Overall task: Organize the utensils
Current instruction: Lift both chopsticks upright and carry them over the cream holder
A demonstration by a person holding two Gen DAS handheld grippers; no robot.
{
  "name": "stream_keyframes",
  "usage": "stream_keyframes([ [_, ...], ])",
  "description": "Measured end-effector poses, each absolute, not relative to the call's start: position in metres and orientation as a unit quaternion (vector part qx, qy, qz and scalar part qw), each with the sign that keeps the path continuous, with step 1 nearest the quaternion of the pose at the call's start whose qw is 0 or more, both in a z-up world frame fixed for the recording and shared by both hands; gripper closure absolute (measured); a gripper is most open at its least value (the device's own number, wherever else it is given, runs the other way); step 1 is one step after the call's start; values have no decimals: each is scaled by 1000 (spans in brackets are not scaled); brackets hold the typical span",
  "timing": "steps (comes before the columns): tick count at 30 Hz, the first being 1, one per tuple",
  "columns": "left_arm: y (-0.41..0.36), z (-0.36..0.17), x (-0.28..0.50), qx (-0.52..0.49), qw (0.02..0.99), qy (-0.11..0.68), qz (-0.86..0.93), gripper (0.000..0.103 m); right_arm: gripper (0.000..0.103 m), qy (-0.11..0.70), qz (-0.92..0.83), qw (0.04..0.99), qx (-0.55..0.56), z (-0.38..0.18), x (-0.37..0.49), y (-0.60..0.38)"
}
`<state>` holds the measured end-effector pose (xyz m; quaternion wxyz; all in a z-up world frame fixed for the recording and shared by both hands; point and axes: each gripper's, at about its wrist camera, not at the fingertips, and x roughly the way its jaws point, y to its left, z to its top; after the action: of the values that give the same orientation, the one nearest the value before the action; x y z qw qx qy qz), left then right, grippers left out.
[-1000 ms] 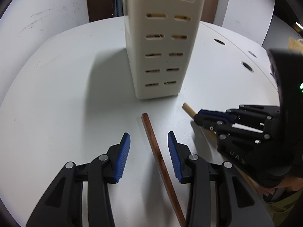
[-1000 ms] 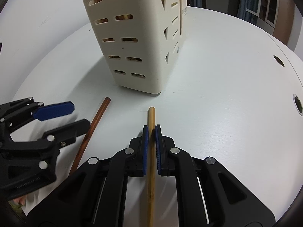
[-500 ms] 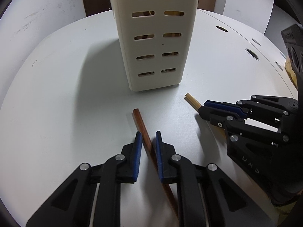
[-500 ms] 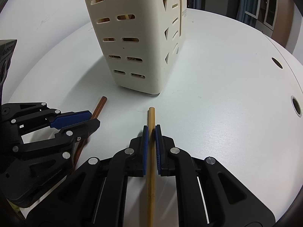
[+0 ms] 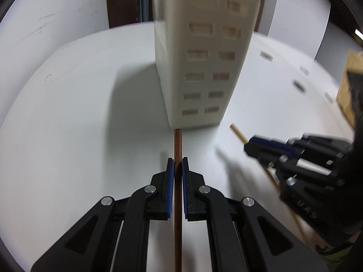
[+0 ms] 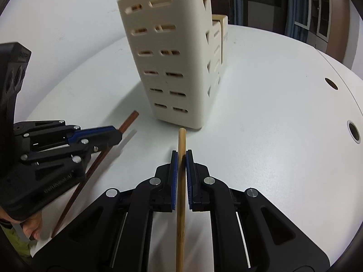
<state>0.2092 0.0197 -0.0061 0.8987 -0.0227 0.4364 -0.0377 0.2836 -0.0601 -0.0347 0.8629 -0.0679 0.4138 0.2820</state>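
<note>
My left gripper (image 5: 178, 159) is shut on a dark brown chopstick (image 5: 177, 145), whose tip points at the base of the cream slotted utensil holder (image 5: 202, 68). My right gripper (image 6: 182, 153) is shut on a light bamboo chopstick (image 6: 182, 140), its tip just short of the holder (image 6: 172, 68). Both sticks are lifted off the white table (image 6: 272, 113). The right gripper also shows in the left wrist view (image 5: 251, 145) with the bamboo stick (image 5: 238, 132). The left gripper (image 6: 115, 133) and the brown stick (image 6: 129, 122) show in the right wrist view. Several sticks stand in the holder.
The round white table (image 5: 68, 113) has dark round holes (image 6: 331, 83) near its right edge. A smaller cream compartment (image 6: 221, 36) adjoins the holder's far side. A white wall stands behind on the left.
My left gripper has closed on the brown chopstick, straightened it and raised it off the table. My right gripper has lifted the bamboo chopstick; both views now look from higher up.
</note>
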Motion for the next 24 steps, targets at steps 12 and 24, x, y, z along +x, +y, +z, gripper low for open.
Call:
stream_keyframes([
  [12, 43, 52, 177, -65, 941, 327, -50, 96, 97, 307, 325, 894, -33, 16, 254, -78],
  [24, 35, 103, 150, -61, 972, 218, -62, 96, 97, 197, 341, 919, 6, 62, 231, -97],
])
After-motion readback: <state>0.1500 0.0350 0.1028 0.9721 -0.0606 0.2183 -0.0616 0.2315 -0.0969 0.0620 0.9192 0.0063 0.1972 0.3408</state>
